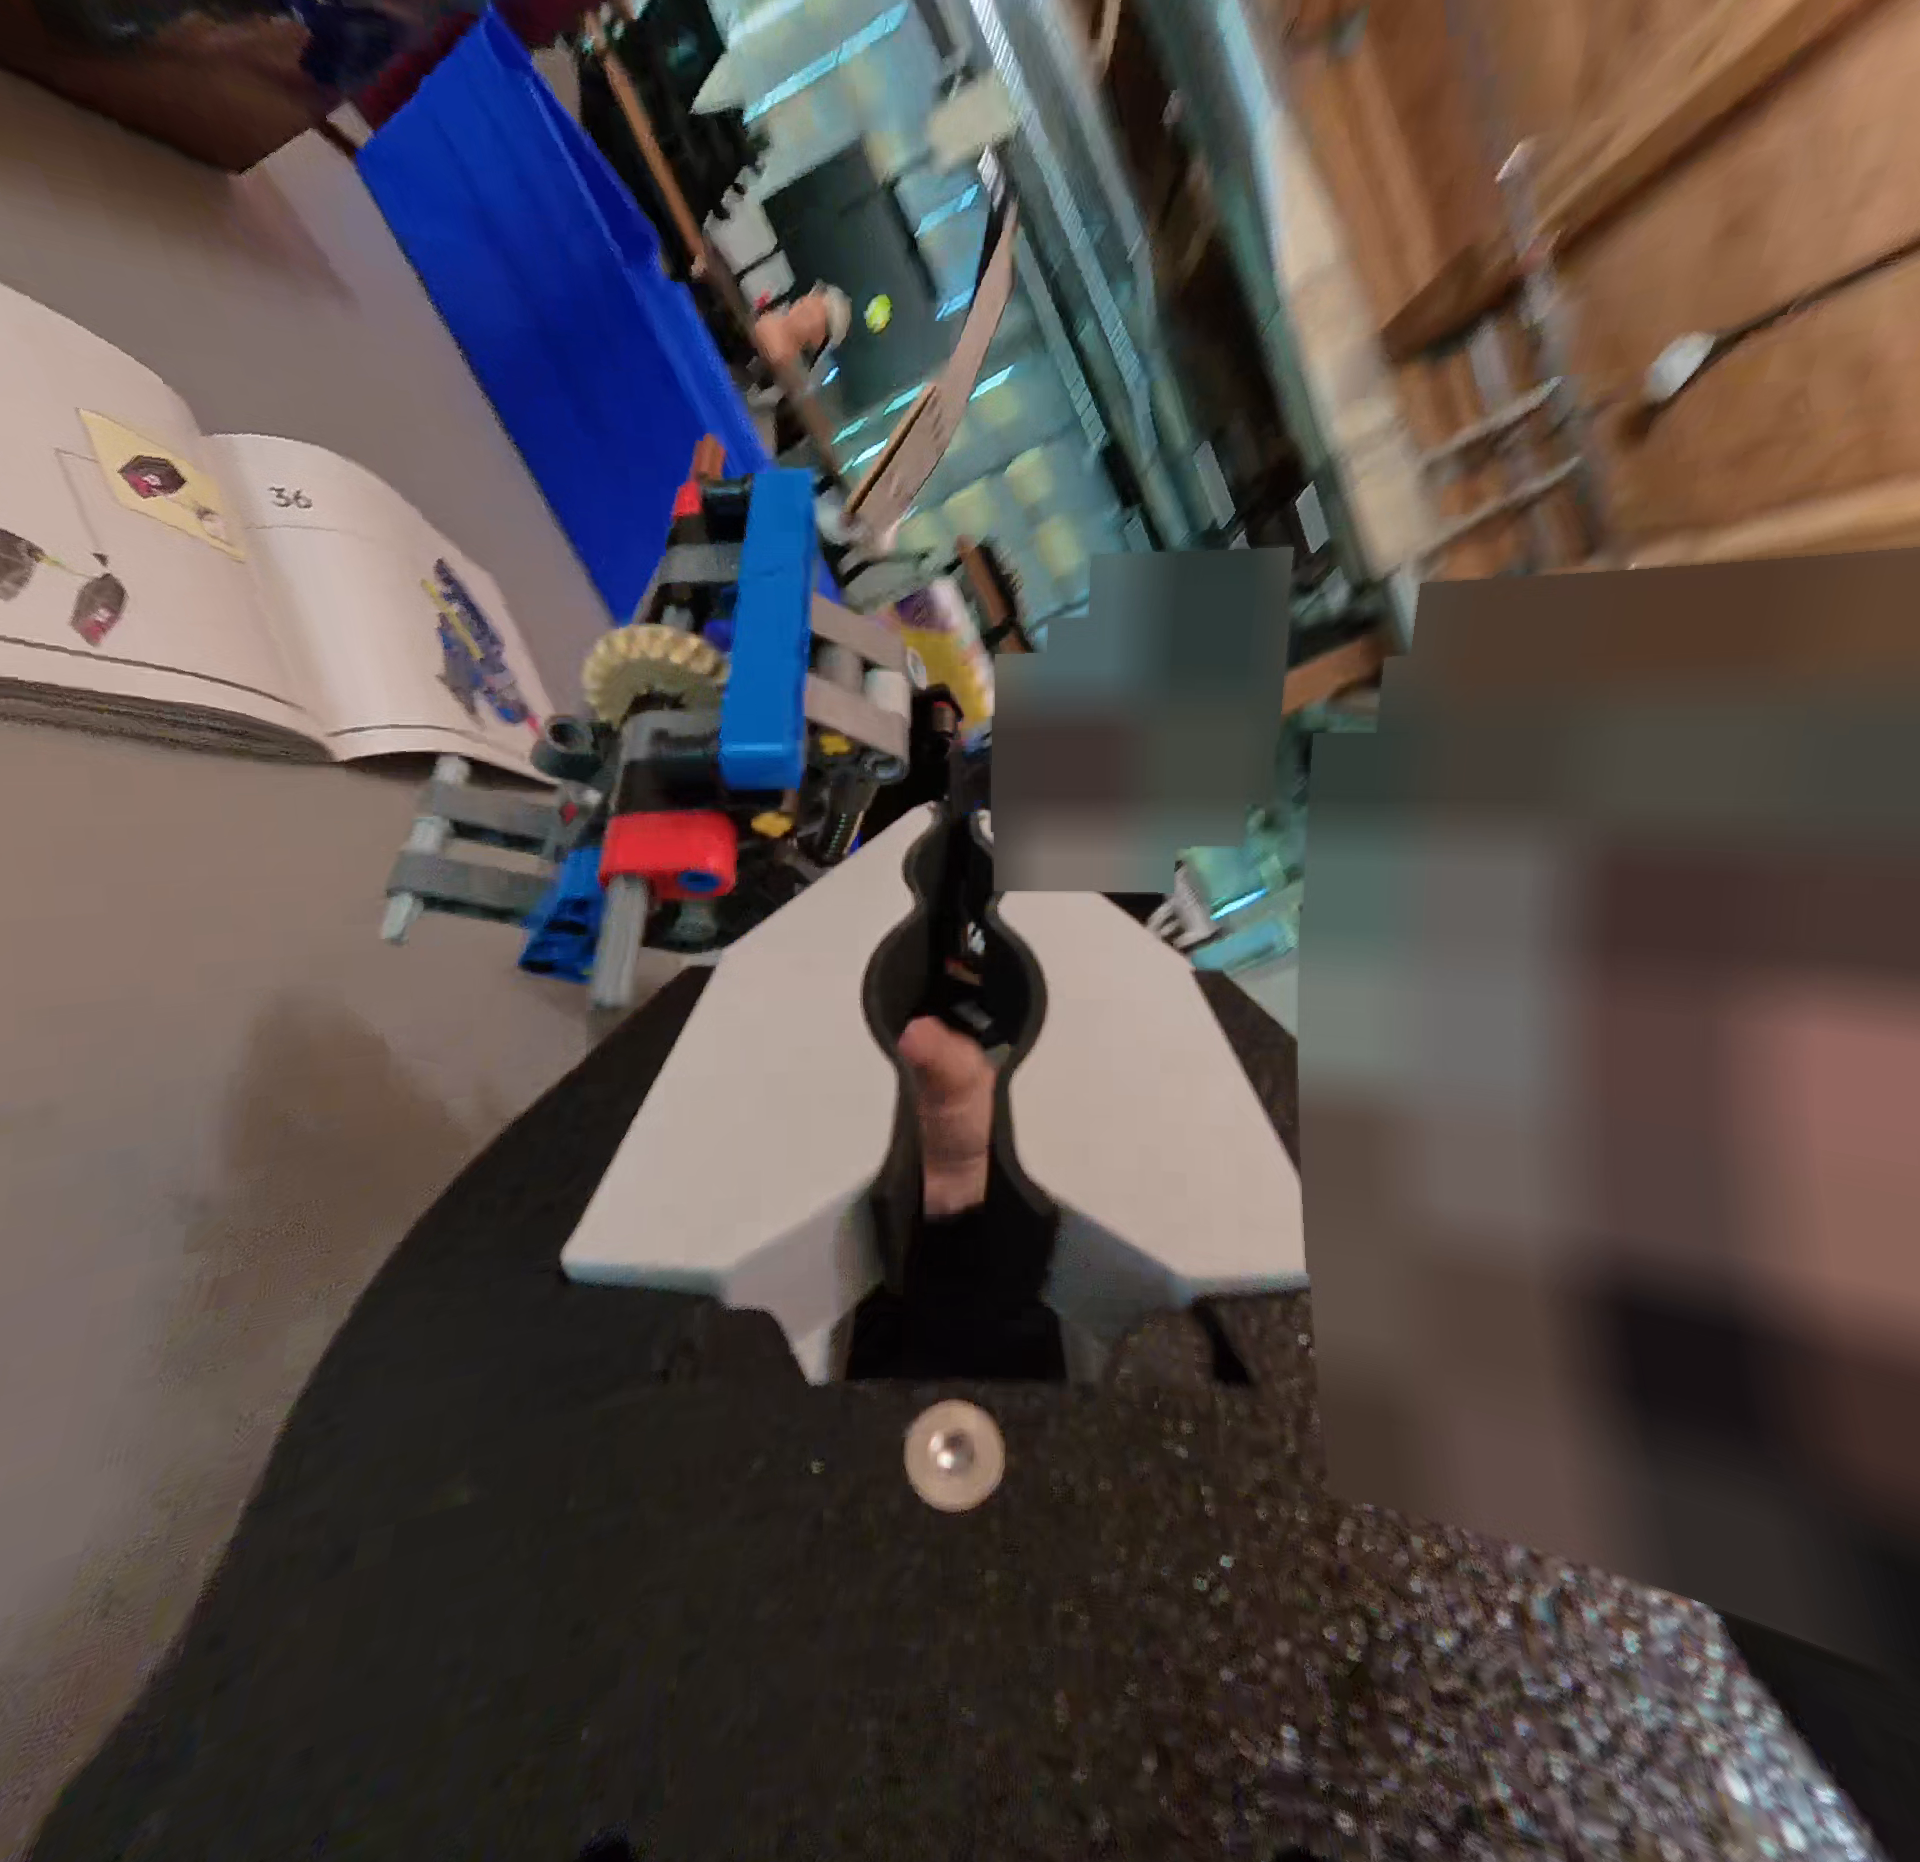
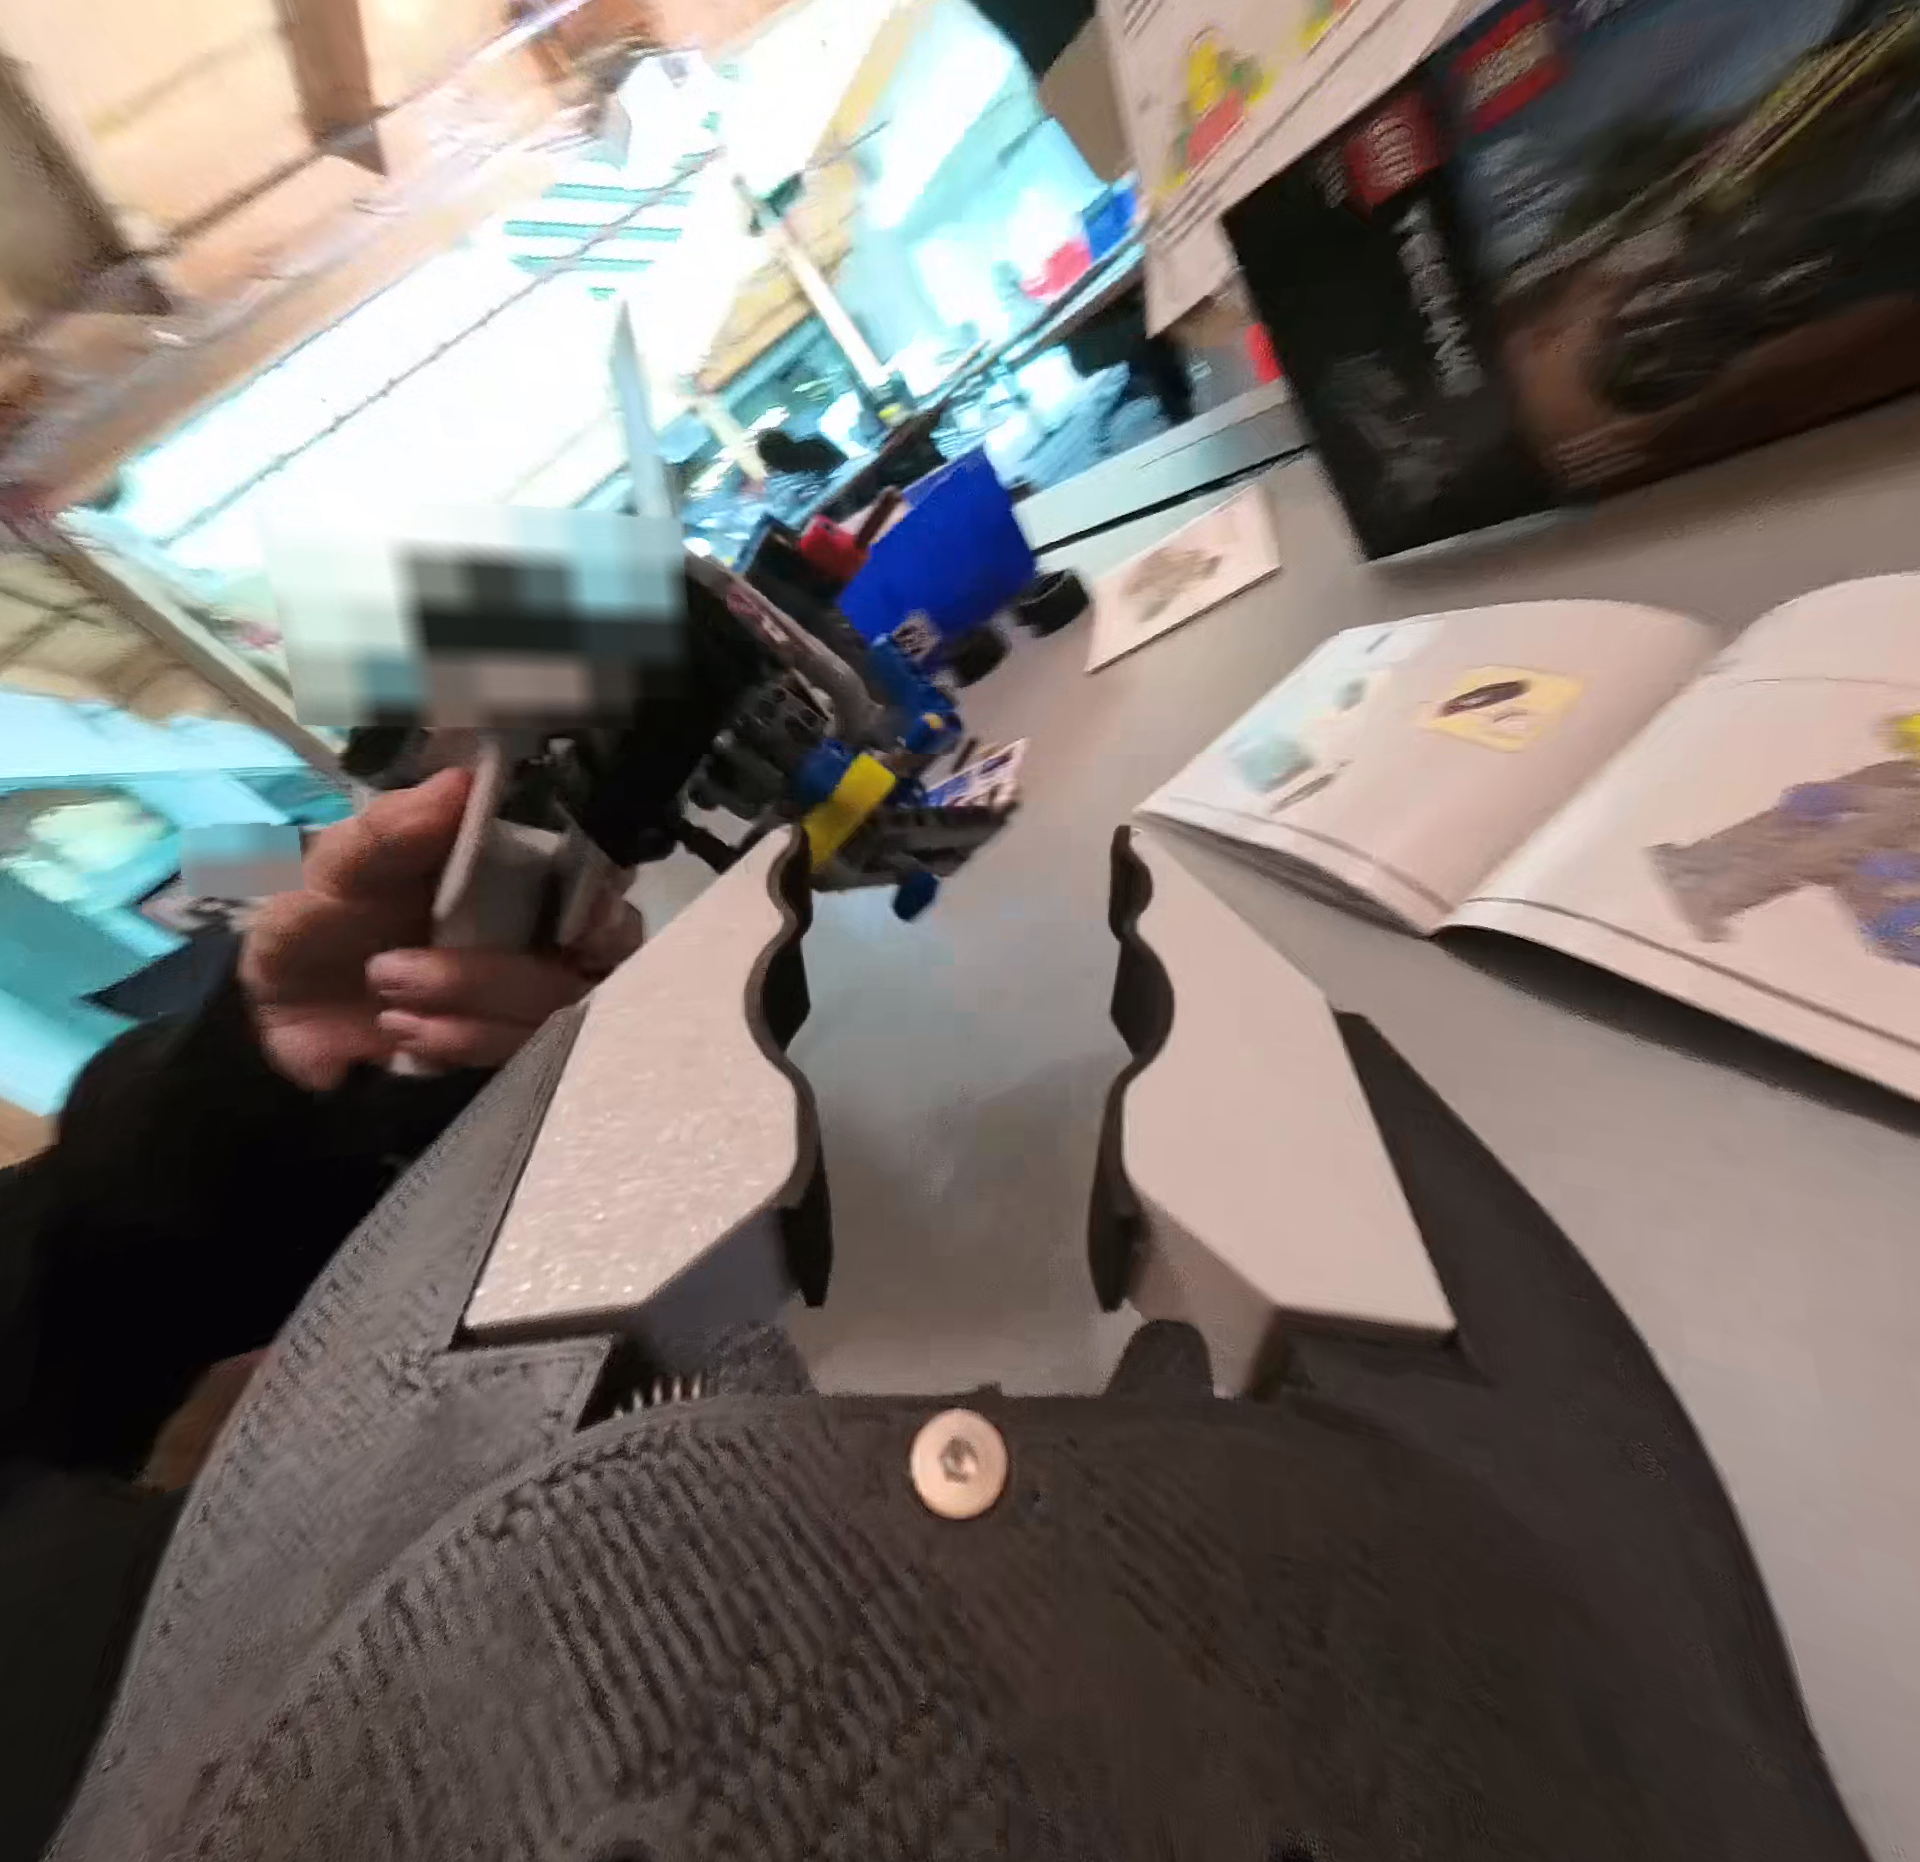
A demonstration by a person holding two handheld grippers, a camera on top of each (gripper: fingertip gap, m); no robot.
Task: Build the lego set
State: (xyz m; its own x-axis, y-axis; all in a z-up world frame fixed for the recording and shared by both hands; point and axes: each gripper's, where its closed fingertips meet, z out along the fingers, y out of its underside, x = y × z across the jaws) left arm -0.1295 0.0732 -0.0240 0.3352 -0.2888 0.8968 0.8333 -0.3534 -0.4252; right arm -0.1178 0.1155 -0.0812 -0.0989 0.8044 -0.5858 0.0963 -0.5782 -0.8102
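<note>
Left wrist view: left gripper (image 1: pixel 951 856) with grey fingers (image 1: pixel 790 1064) nearly pressed together, pinching a thin black part (image 1: pixel 956 919) that runs up the slot between the pads; a fingertip (image 1: pixel 948 1116) visible low in the same slot. Just beyond the tips, slightly left, a toy brick model (image 1: pixel 727 732) of blue, red, grey and black beams with a tan gear (image 1: pixel 652 669), resting on the grey table (image 1: pixel 208 981). Open instruction booklet (image 1: pixel 312 607) at far left, blue bin (image 1: pixel 540 285) behind it. Heavy blur on the right side.

Right wrist view only: right gripper (image 2: pixel 961 877) with jaws spread and nothing between the pads, bare table (image 2: pixel 956 1085) showing through the gap. Same brick model (image 2: pixel 831 815) ahead of the left fingertip, yellow piece (image 2: pixel 844 815) facing the camera, apart from the pads. A hand (image 2: pixel 416 939) at left wrapped around the other gripper's handle. Dark printed box (image 2: pixel 1610 285) at far right, loose sheet (image 2: pixel 1184 576) and small black tyres (image 2: pixel 1049 602) beyond the model.

Open room: clear table strip between the model and the booklet (image 2: pixel 1558 773), whose near edge lies just right of the right finger.
</note>
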